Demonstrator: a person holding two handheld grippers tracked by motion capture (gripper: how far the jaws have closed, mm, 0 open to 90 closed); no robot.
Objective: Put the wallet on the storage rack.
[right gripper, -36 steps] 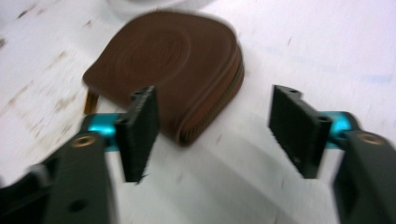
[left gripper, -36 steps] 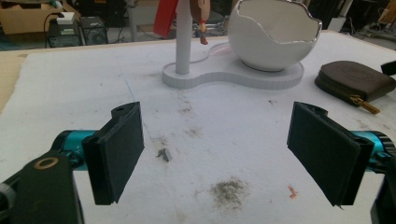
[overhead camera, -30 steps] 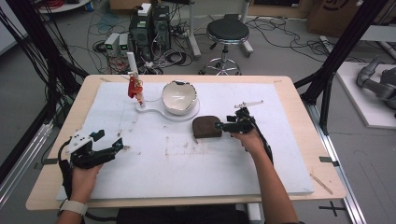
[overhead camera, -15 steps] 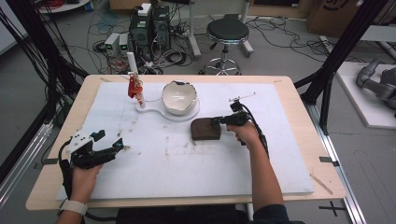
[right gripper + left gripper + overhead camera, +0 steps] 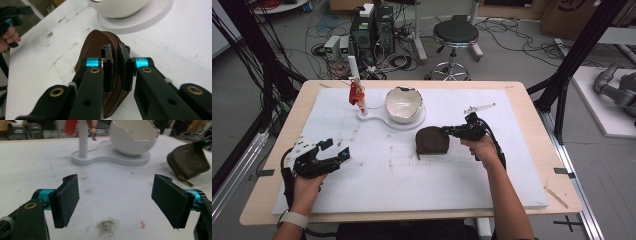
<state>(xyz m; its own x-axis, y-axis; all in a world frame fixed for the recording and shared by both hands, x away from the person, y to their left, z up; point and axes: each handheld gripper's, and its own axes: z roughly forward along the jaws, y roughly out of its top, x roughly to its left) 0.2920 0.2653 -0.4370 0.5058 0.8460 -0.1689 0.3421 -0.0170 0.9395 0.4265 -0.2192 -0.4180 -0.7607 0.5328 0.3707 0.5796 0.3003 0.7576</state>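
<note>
- Right gripper (image 5: pixel 116 72): jaws have just closed, pinching the edge of the brown pouch (image 5: pixel 96 52); its lower part hidden behind the arms.
- Pouch on the white mat (image 5: pixel 512 165), near the bowl (image 5: pixel 403 103).
- Left gripper (image 5: pixel 115 200): jaws wide apart, holding nothing.

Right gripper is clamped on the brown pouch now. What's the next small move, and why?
Probably lift the brown pouch a little off the white mat and check that it holds. The right gripper has just closed its jaws on the pouch's zippered edge, a thin pinch, and the pouch tilts up on that side. The left gripper is open over bare mat, free to support it.
</note>
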